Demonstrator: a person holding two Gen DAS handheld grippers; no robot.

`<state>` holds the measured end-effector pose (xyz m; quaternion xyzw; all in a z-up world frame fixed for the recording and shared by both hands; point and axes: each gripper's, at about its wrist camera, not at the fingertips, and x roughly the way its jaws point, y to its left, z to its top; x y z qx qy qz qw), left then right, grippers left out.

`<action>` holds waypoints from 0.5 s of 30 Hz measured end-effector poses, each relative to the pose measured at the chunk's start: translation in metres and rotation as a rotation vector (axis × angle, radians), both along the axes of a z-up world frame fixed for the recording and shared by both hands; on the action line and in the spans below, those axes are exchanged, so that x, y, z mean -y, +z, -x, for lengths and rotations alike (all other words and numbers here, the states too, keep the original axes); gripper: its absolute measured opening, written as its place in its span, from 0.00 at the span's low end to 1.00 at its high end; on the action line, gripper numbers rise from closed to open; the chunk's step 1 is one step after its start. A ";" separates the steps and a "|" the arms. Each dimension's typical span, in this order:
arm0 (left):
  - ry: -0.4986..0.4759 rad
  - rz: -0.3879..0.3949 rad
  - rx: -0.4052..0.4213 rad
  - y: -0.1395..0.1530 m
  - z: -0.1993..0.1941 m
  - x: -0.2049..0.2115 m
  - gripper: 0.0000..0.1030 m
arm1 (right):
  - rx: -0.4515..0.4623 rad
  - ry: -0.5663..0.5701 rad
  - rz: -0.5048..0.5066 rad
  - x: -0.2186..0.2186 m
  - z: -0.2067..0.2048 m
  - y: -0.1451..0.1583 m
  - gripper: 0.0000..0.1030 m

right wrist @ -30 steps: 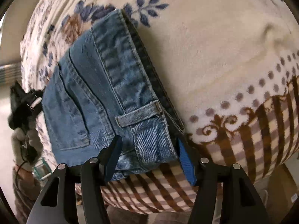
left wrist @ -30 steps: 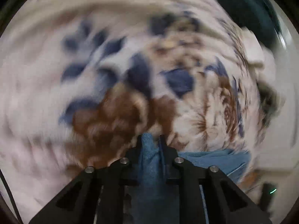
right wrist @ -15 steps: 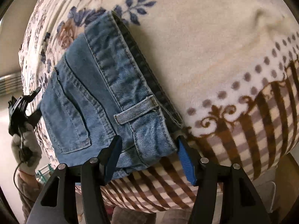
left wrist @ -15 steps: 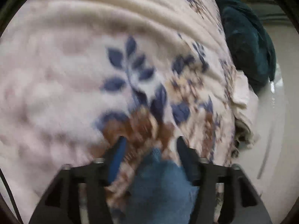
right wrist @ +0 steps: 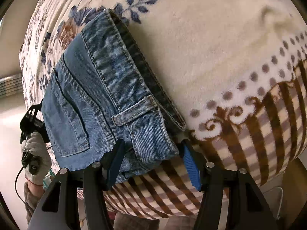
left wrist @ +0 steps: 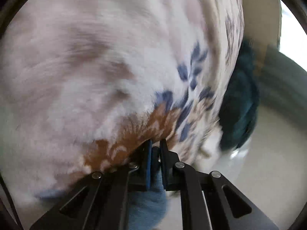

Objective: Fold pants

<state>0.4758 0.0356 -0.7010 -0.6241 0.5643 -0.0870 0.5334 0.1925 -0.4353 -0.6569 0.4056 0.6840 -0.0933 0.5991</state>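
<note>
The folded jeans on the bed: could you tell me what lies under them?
The folded jeans lie on a cream fleece blanket with blue flowers and brown stripes. The blanket directly beneath them, and whatever lies below it, is covered.

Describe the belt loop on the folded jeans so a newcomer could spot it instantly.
Find the cream blanket, then the folded jeans lying on it. On their waistband near the right gripper, the belt loop is the only pale denim strip crossing the band.
</note>
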 end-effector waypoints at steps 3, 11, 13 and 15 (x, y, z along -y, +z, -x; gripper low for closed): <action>0.017 0.007 0.028 0.009 -0.006 -0.004 0.07 | 0.004 0.012 -0.005 -0.001 -0.004 0.001 0.61; -0.519 -0.534 0.225 0.094 -0.012 0.047 0.69 | 0.086 -0.064 -0.017 0.006 -0.002 0.013 0.86; -0.634 -0.621 0.260 0.102 0.009 0.058 0.75 | 0.099 -0.146 -0.047 0.012 0.007 0.009 0.86; -0.709 -0.661 0.267 0.099 0.032 0.061 0.93 | 0.071 -0.221 -0.102 0.015 0.018 -0.003 0.86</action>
